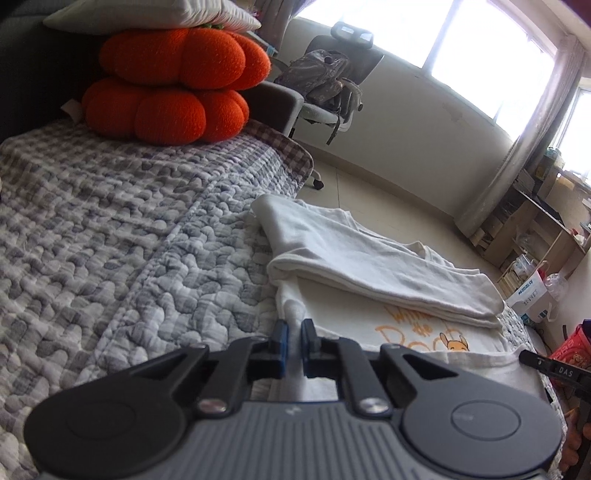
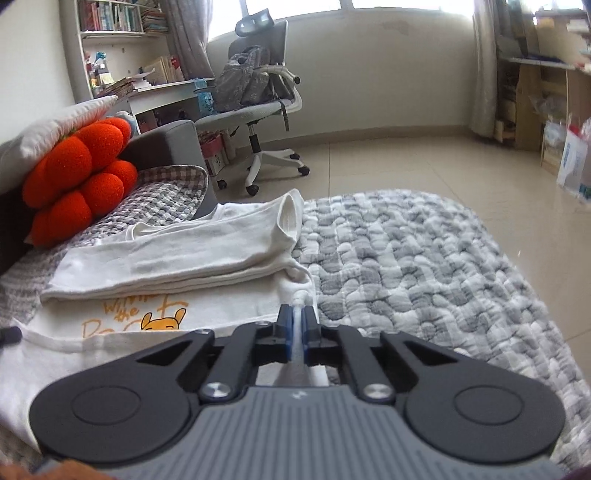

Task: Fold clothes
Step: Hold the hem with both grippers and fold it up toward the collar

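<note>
1. Where the grey-and-white checked quilt (image 2: 424,258) covers the bed, a white T-shirt (image 2: 177,258) lies near its edge, far part folded over the near part.
2. Two orange pumpkin cushions (image 1: 173,85) are stacked at the far left, under a white pillow (image 1: 147,14).
3. An office chair (image 2: 266,110) on the tiled floor carries a camouflage backpack (image 2: 243,81).
4. Orange print on the shirt, partly hidden, reads "the" above a yellow bear face (image 2: 164,321).
5. The left gripper (image 1: 293,345) pinches the shirt's near left edge.
6. The right gripper (image 2: 297,338) has its fingers pressed together on the shirt's near right edge.
7. The right gripper's finger, at the left view's right rim, reads "DAS".
</note>
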